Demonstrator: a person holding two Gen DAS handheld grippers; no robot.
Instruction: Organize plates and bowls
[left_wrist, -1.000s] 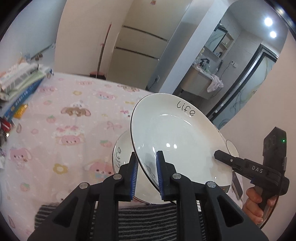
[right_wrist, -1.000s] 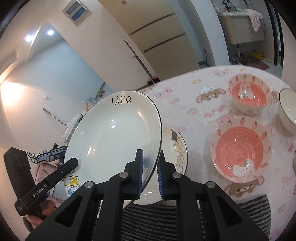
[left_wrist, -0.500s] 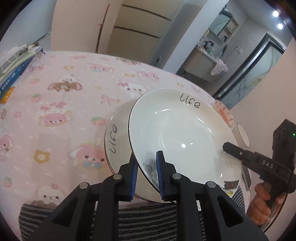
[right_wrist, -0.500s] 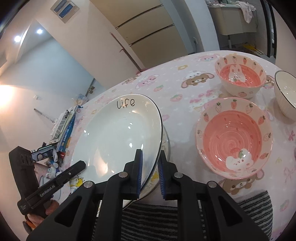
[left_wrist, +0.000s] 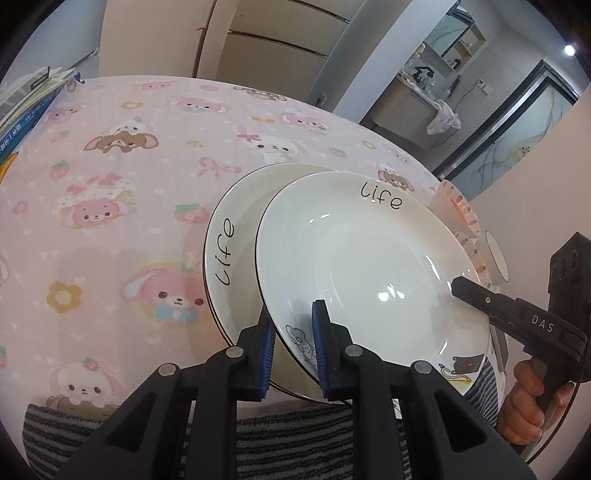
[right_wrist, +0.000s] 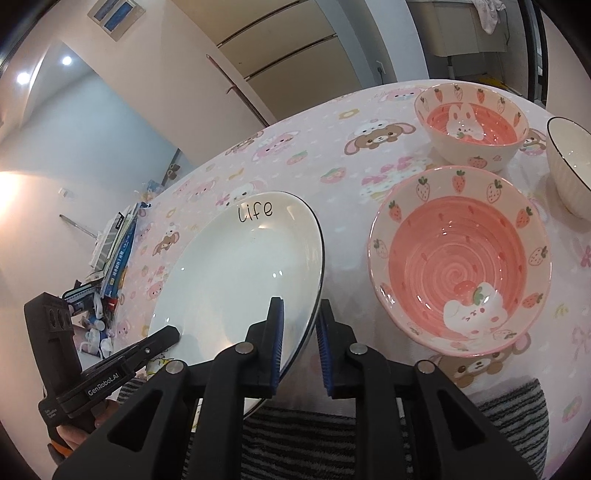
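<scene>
A white "Life" plate (left_wrist: 369, 266) is held by both grippers just above a second white "Life" plate (left_wrist: 232, 236) on the pink tablecloth. My left gripper (left_wrist: 293, 347) is shut on its near left rim. My right gripper (right_wrist: 299, 336) is shut on its right rim; the plate also shows in the right wrist view (right_wrist: 240, 269). The right gripper also shows in the left wrist view (left_wrist: 480, 299), the left gripper in the right wrist view (right_wrist: 155, 339). The lower plate is hidden in the right wrist view.
A pink strawberry bowl (right_wrist: 458, 258) stands right of the plates, a second pink rabbit bowl (right_wrist: 472, 125) behind it, and a white bowl (right_wrist: 569, 162) at the far right. Books and clutter (right_wrist: 118, 251) lie at the table's left edge. A striped cloth (left_wrist: 295, 435) lies along the near edge.
Both grippers have lowered the held plate toward the plate on the table and tipped it flatter. Both still grip it.
</scene>
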